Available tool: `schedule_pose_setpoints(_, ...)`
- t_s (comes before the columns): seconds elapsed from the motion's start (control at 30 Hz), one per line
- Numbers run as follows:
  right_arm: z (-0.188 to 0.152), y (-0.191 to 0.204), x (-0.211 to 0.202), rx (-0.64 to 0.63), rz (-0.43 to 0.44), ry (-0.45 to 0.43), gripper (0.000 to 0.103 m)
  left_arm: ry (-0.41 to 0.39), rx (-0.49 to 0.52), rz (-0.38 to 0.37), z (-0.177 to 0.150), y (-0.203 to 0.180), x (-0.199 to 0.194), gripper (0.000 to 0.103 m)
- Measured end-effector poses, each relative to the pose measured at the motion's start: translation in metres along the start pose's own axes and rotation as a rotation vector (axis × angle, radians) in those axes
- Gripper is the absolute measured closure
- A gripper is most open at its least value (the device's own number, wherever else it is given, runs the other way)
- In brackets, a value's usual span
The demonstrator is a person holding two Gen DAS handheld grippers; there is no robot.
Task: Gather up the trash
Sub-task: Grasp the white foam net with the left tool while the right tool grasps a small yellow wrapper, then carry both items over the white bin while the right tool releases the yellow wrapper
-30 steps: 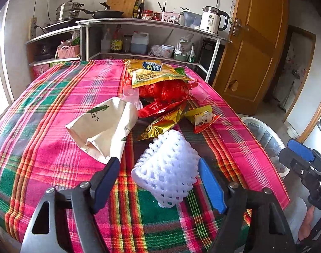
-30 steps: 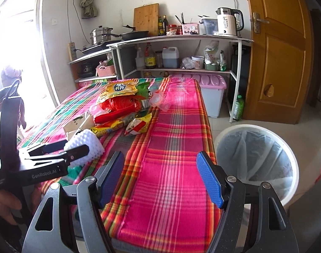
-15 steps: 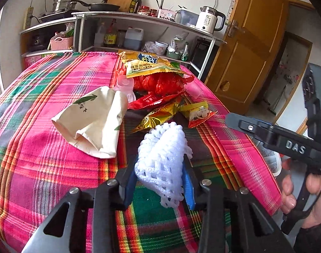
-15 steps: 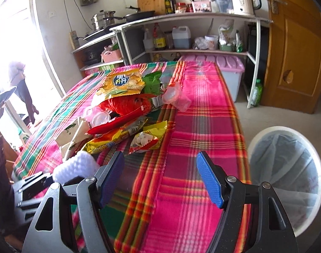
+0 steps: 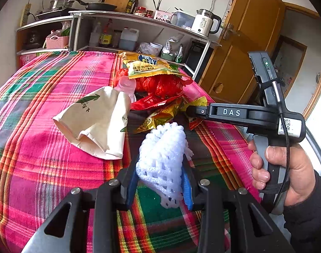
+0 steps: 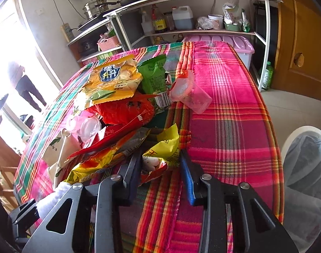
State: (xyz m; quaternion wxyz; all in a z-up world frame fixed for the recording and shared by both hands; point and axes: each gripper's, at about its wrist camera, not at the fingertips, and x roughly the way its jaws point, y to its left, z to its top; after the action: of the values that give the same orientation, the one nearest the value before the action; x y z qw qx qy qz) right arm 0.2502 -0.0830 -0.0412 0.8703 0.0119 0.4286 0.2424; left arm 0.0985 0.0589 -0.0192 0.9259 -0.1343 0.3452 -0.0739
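Observation:
A white foam fruit net (image 5: 162, 147) stands just above the plaid tablecloth (image 5: 44, 147), and my left gripper (image 5: 160, 168) is shut on it, the blue pads pressing its sides. A small yellow-and-red snack wrapper (image 6: 166, 145) lies at the near edge of the trash pile. My right gripper (image 6: 160, 158) straddles it with its jaws closing; the fingers stand at the wrapper's edges and do not squeeze it. In the left wrist view the right gripper (image 5: 193, 111) reaches in from the right, held by a hand (image 5: 287, 168).
The pile holds a cream paper bag (image 5: 97, 122), a red plastic bag (image 6: 122, 109), a large yellow snack bag (image 6: 114, 78), a green packet (image 6: 154, 73) and a clear plastic cup (image 6: 190, 94). A white lined bin (image 6: 308, 168) stands on the floor right of the table.
My left gripper closed on the foam net and lifted it slightly. My right gripper moved left over the table to the yellow wrapper and narrowed around it.

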Motion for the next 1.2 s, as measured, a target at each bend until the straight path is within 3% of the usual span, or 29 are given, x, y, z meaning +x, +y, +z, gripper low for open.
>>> schedule_pose_setpoints(0.33,-0.025,-0.026,-0.042,0.057,0.013,-0.047,0.069,-0.007,0.034,0.009,0.003,-0.017,-0.007,0.067)
schedule_pose_setpoints(0.57,-0.054,-0.064,-0.085,0.132,-0.018,-0.094,0.069,-0.010,0.096,-0.027,0.015,-0.058,-0.005,0.067)
schedule_pose_setpoints(0.9,-0.088,-0.149,-0.128,0.269,-0.136,-0.140,0.069,0.032,0.225,-0.135,0.034,-0.139,0.036,0.067)
schedule_pose_setpoints(1.2,-0.105,-0.210,-0.129,0.361,-0.194,-0.112,0.068,0.088,0.292,-0.203,0.048,-0.195,0.085,0.067)
